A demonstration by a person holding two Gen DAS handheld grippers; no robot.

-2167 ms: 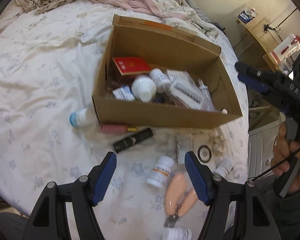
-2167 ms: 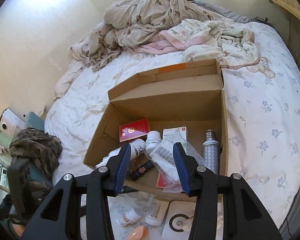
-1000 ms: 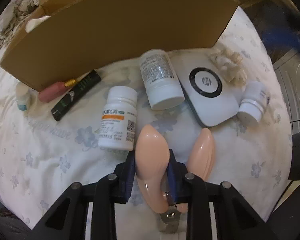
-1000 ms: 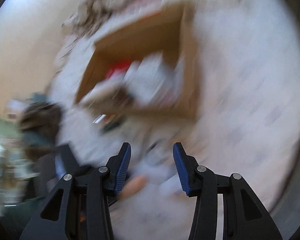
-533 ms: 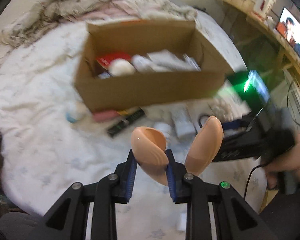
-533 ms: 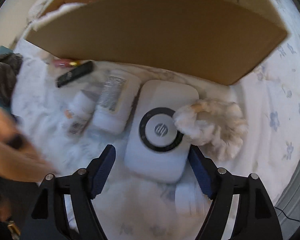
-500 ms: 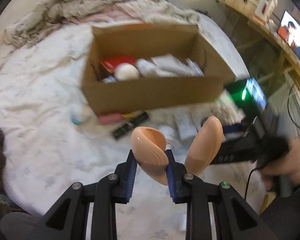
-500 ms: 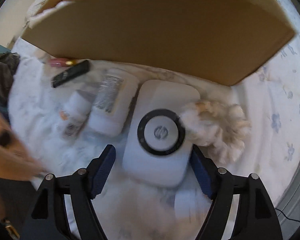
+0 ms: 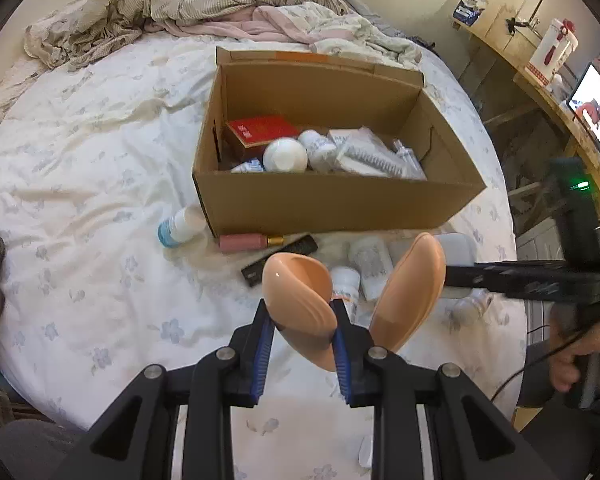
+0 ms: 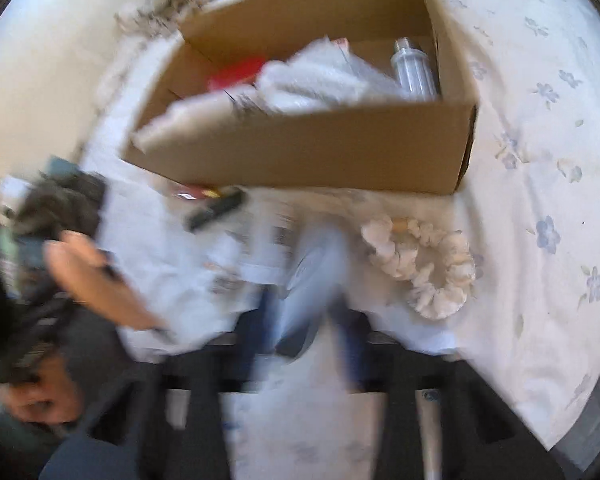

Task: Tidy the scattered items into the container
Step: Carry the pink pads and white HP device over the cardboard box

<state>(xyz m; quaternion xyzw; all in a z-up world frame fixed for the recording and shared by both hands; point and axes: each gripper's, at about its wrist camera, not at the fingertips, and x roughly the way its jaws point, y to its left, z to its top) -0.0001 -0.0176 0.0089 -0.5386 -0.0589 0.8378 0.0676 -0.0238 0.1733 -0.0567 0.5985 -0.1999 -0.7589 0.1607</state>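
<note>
My left gripper [image 9: 300, 320] is shut on one handle of a peach two-handled tool [image 9: 296, 296] and holds it above the bed, short of the open cardboard box [image 9: 340, 208]. The box holds a red booklet, bottles and packets. In the blurred right wrist view my right gripper [image 10: 304, 312] is low over the bed. Its jaws are closing, with a flat white device [image 10: 316, 264] between them and the pads against its sides. In the left wrist view the right gripper [image 9: 452, 276] reaches in from the right to that device [image 9: 456, 242].
In front of the box lie a blue-capped bottle [image 9: 178, 226], a pink tube [image 9: 240, 242], a black stick [image 9: 280, 256], two white pill bottles [image 9: 370, 264] and a cream scrunchie [image 10: 424, 268]. Rumpled bedding is heaped behind the box. A desk stands off to the right.
The left gripper lifted the peach tool off the bed and drew back from the box. The right gripper dropped to the white device, opened wide around it, then closed on it.
</note>
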